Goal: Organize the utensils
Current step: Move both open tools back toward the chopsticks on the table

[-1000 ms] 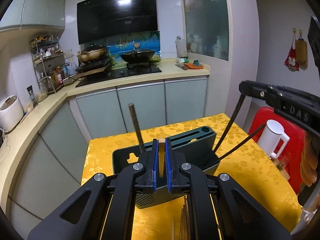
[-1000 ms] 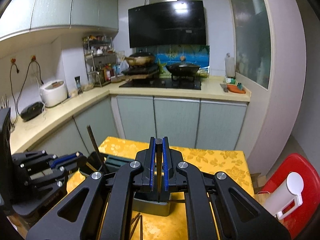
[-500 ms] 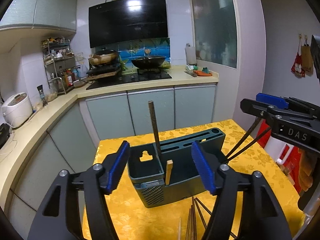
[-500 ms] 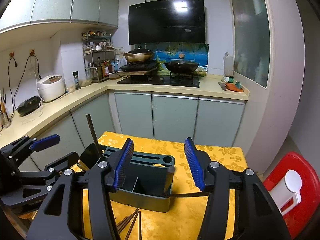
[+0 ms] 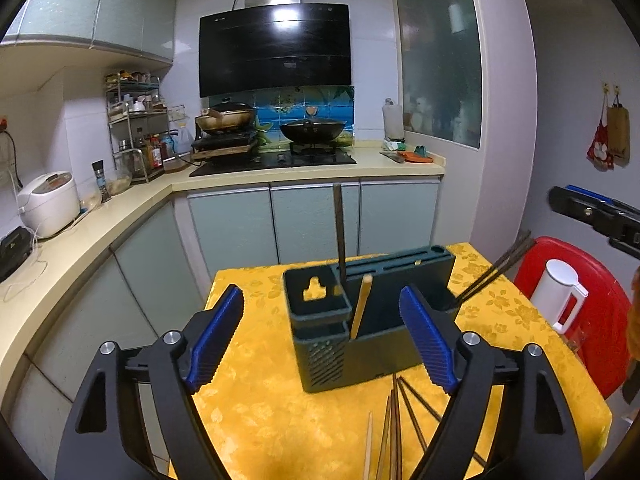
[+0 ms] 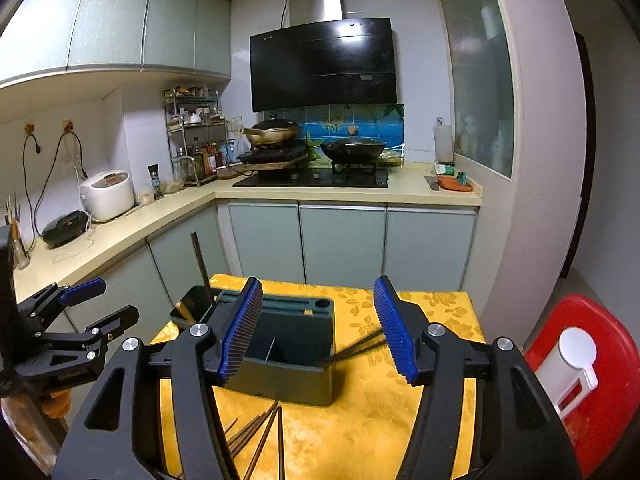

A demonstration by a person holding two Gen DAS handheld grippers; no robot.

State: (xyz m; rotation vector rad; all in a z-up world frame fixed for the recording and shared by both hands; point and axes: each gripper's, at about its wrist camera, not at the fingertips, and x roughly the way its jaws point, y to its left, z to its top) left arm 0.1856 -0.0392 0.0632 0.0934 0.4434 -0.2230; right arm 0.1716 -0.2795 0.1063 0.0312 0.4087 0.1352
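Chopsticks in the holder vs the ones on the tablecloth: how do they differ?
The chopsticks in the holder lean out of the dark holder; the loose chopsticks lie flat on the yellow tablecloth. The leaning ones are a close pair; the loose ones fan apart. Both are thin, brown sticks.

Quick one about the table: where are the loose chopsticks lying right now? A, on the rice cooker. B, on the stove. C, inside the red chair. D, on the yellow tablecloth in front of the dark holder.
D: the loose chopsticks lie on the yellow tablecloth, just in front of the dark holder.
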